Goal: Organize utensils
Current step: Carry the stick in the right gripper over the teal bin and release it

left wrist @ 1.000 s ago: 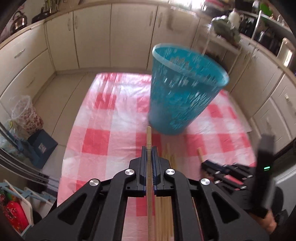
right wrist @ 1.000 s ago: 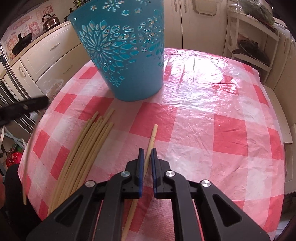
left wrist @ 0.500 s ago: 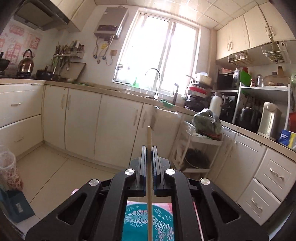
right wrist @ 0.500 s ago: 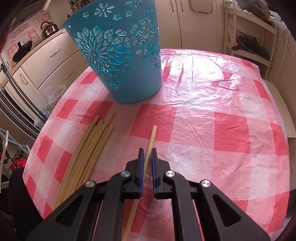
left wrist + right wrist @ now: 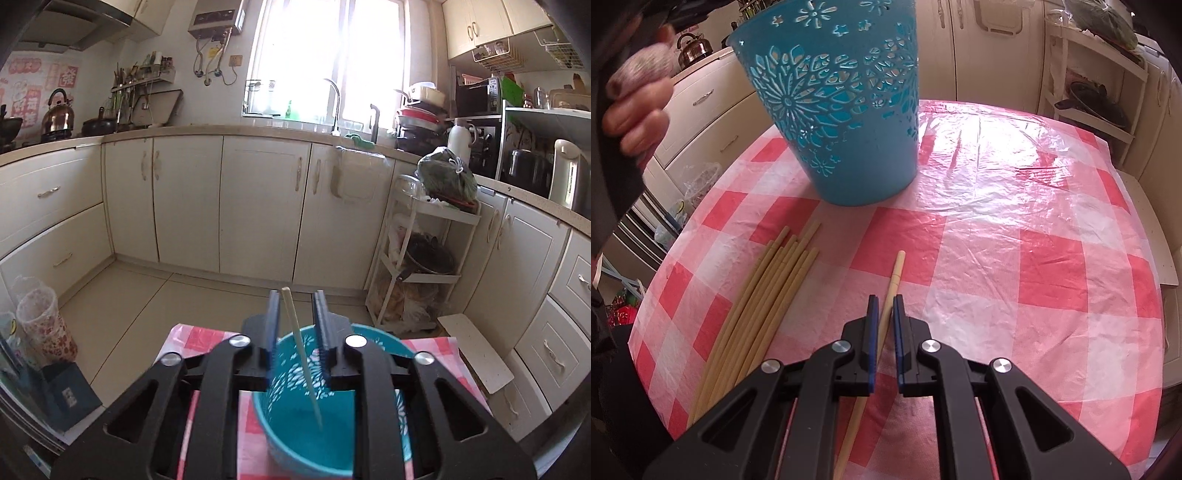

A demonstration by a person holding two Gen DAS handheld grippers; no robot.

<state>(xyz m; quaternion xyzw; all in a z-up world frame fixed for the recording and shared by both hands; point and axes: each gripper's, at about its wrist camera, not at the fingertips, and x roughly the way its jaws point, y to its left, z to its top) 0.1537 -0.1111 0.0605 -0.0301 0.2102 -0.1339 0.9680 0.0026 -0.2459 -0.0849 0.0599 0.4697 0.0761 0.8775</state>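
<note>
In the left wrist view my left gripper (image 5: 297, 301) is open above the blue cut-out basket (image 5: 291, 435). A wooden chopstick (image 5: 301, 354) stands loose between the jaws with its lower end inside the basket. In the right wrist view the same basket (image 5: 846, 110) stands upright on the red-checked tablecloth (image 5: 1015, 229). My right gripper (image 5: 884, 306) hangs low over the cloth, jaws slightly apart around a single chopstick (image 5: 890, 291) that lies on the cloth. A bundle of several chopsticks (image 5: 764, 295) lies to its left.
A person's hand (image 5: 639, 99) is at the upper left of the right wrist view, beside the basket. Kitchen cabinets (image 5: 258, 206), a white rack (image 5: 424, 258) and a floor with bags (image 5: 40, 325) surround the table.
The left gripper swung up from the table to over the basket, then opened and let go of its chopstick, which now drops into the basket. The right gripper stayed over the single chopstick.
</note>
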